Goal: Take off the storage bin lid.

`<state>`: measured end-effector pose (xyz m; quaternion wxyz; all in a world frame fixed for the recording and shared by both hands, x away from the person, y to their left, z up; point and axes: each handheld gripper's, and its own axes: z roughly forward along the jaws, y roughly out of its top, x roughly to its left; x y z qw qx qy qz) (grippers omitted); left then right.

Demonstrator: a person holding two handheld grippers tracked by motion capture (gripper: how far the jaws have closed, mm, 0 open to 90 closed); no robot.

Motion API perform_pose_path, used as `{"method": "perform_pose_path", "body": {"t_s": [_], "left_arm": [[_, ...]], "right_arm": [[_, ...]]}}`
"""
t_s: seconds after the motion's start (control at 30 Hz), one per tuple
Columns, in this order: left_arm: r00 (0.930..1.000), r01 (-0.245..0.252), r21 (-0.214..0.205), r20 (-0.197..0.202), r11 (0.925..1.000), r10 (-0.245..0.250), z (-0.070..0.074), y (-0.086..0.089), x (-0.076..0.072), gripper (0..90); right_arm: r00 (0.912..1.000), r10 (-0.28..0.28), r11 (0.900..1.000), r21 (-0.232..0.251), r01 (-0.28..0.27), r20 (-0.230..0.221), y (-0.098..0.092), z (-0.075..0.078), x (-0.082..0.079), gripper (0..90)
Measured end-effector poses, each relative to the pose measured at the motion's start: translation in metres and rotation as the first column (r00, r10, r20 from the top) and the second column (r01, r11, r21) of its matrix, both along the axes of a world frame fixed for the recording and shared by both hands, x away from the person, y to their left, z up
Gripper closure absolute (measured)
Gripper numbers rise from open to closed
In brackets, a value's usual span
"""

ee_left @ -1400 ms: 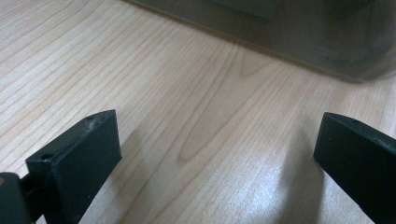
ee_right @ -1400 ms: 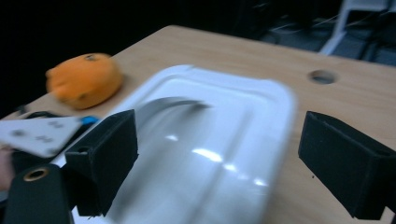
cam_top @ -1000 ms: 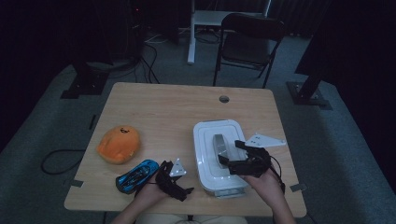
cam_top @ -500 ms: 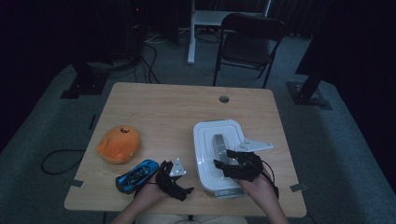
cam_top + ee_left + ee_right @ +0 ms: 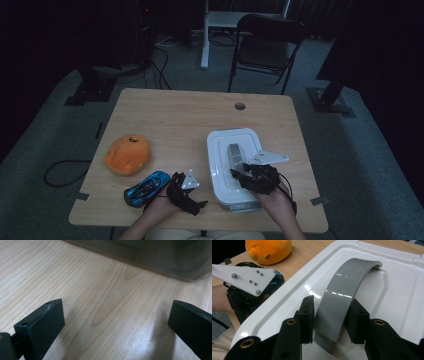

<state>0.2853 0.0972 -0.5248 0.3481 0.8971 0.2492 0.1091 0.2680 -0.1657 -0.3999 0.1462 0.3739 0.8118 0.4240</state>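
Both fingers (image 5: 308,315) seemingly gripping grey handle (image 5: 342,297)

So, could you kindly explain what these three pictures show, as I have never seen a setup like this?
A person sits at a wooden table and holds a hand tool with two black jaws in each hand. The high view looks down from above. The other two come from small cameras riding on each tool, looking along its jaws. The right gripper has just been closing its jaws on the grey curved handle of a white box lid, and they now grip it from both sides. The left gripper rests with its jaws wide open over bare wood. Also on the table lie an orange plush toy and a blue toy car.
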Motion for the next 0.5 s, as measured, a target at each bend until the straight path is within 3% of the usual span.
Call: {"method": "perform_pose_path", "body": {"t_s": [0.33, 0.5], "left_arm": [[1.0, -0.003, -0.001, -0.001, 1.0, 0.003, 0.0, 0.0, 0.0, 1.3], [1.0, -0.003, -0.002, -0.001, 1.0, 0.003, 0.0, 0.0, 0.0, 1.3]], "right_arm": [[0.9995, 0.009, 0.997, 0.077, -0.007, -0.029, -0.005, 0.004, -0.001, 67.2], [0.9998, 0.014, 0.9927, 0.12, -0.012, -0.012, -0.009, 0.013, -0.003, 68.4]]}}
